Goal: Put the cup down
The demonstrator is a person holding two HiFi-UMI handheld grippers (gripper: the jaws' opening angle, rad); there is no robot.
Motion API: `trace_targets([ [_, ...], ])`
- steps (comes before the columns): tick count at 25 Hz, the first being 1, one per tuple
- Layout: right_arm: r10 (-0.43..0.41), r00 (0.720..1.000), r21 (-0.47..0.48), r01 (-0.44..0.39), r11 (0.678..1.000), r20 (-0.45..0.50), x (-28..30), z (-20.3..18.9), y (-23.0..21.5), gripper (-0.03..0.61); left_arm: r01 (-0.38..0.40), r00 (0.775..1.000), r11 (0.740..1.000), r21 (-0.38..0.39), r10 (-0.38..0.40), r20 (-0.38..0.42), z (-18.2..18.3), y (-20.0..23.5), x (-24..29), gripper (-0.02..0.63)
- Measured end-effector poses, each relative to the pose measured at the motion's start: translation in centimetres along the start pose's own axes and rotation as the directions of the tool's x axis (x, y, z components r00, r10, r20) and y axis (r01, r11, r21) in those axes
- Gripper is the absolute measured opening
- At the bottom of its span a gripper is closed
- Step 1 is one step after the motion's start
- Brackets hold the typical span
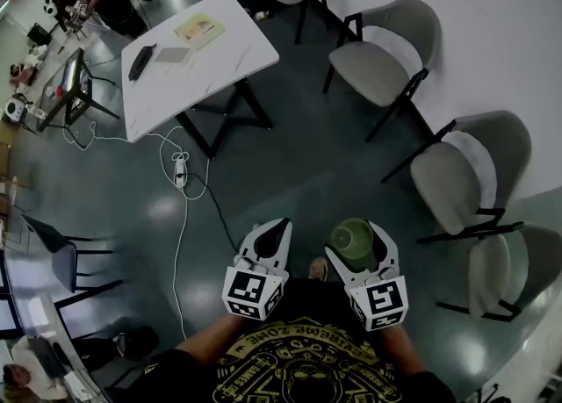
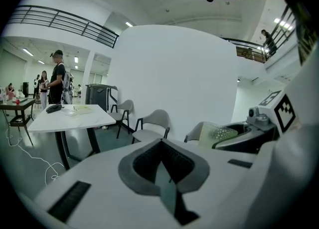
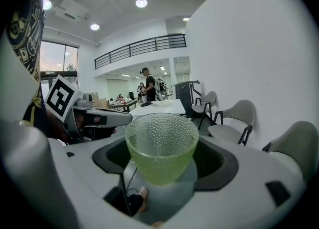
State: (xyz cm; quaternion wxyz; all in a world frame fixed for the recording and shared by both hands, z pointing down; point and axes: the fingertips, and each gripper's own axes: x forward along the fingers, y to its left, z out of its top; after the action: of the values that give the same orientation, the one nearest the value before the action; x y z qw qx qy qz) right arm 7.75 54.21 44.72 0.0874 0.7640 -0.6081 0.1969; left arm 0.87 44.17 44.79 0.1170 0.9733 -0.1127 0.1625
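A pale green, bumpy glass cup [image 1: 353,239] sits upright between the jaws of my right gripper [image 1: 356,233], high above the floor. In the right gripper view the cup [image 3: 160,145] fills the wide gap and both pads press on its sides, so the right gripper [image 3: 162,165] is shut on it. My left gripper [image 1: 277,229] hangs level beside it to the left, about a hand's width off. Its grey pads [image 2: 144,165] meet with nothing between them. The cup [image 2: 218,134] also shows from the left gripper view, at the right.
A white table [image 1: 198,59] with a few flat items stands ahead to the left. Several grey chairs [image 1: 386,59] [image 1: 465,173] line the white wall on the right. A cable with a power strip [image 1: 180,169] lies on the dark floor. People stand at the far left.
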Motion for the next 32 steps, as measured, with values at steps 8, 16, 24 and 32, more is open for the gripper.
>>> trace_targets([
  [8,0.032,0.999,0.005,-0.032,0.999,-0.012,2.3,0.6,0.2,0.38,-0.036,0.999,0.999,-0.02,0.036,-0.009,0.3,2.4,0.3,0.009],
  [16,0.051,0.998,0.014,-0.051,0.999,-0.027,5.4,2.3,0.4,0.38,-0.054,0.999,0.997,-0.046,0.054,0.002,1.5,5.3,1.1,0.008],
  [24,0.066,0.997,0.019,-0.066,0.998,-0.038,9.3,4.5,0.8,0.38,-0.07,0.997,0.996,-0.06,0.071,0.015,3.2,9.2,2.2,0.008],
  [32,0.081,0.996,0.0,-0.081,0.997,-0.043,13.6,7.4,2.2,0.38,-0.091,0.995,0.993,-0.081,0.093,0.03,4.9,13.8,2.4,0.008],
])
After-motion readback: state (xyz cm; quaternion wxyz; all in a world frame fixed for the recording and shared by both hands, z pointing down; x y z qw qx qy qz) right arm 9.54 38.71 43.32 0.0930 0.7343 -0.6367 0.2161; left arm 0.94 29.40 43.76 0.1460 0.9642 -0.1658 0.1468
